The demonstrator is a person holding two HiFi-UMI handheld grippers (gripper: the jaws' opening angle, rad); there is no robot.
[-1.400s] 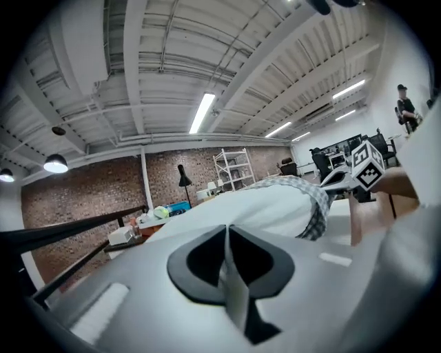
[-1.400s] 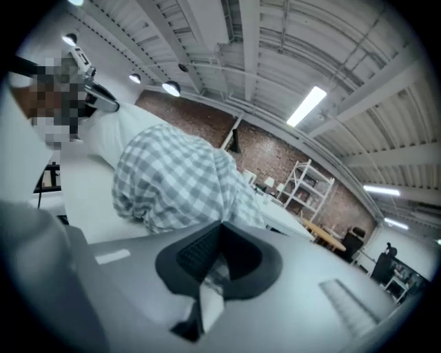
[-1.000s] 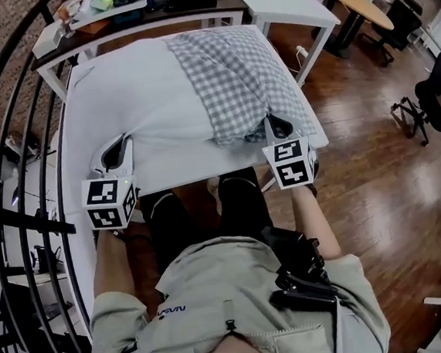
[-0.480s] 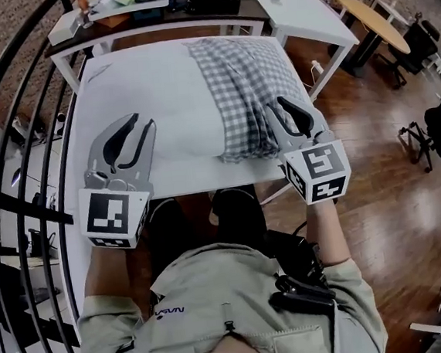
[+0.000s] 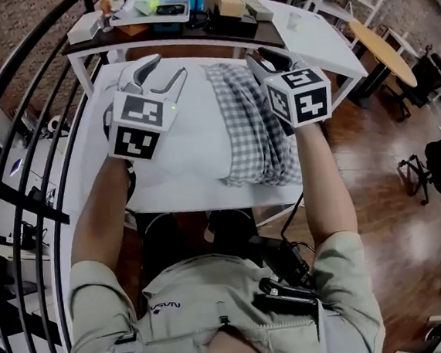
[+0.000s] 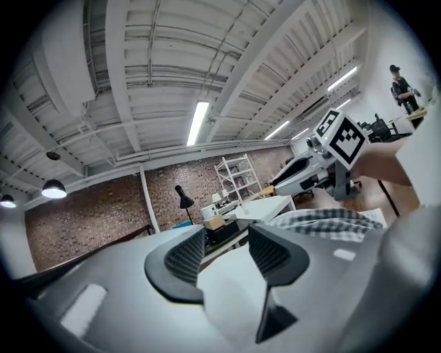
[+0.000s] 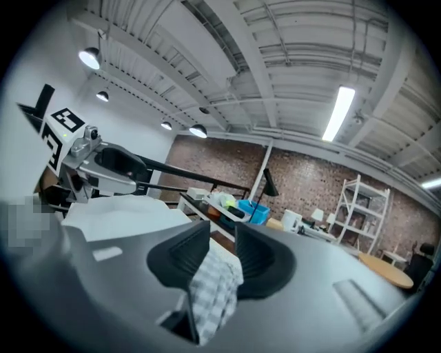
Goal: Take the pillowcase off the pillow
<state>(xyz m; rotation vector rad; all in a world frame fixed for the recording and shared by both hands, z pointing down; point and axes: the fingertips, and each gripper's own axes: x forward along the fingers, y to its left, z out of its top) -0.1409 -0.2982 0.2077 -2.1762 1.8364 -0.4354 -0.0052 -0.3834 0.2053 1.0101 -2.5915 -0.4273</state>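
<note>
Both grippers have come up off the table's near edge, jaws just opening: left gripper gapes empty, right gripper apart, unclamped. The checked pillowcase lies bunched on the white pillow's right end, so I judge a fresh grip is needed.

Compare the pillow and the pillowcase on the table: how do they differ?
The pillow is plain white and plump; the pillowcase is grey-checked and bunched into folds. The pillow lies on the person's left, the pillowcase on the right. Both rest on the white table.
</note>
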